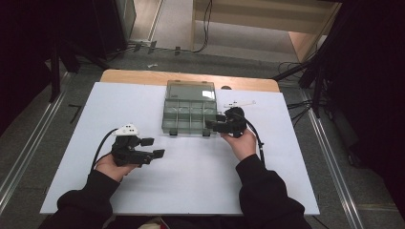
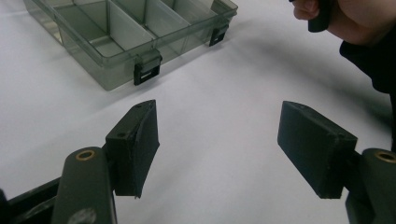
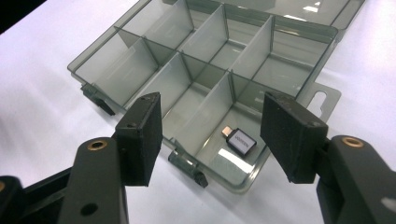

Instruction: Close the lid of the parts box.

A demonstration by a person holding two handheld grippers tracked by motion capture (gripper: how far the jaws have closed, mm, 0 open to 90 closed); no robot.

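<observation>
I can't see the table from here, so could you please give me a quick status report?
Left gripper open, empty, over bare table. Right gripper open above the organizer box, lid open. Small adapter lies in a near corner compartment. Nothing in the way.

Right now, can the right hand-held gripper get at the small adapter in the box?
Probably yes. The right hand-held gripper hangs open just above the small adapter, which lies alone in a corner compartment of the organizer box. Its lid is open, though the dividers leave little room.
</observation>
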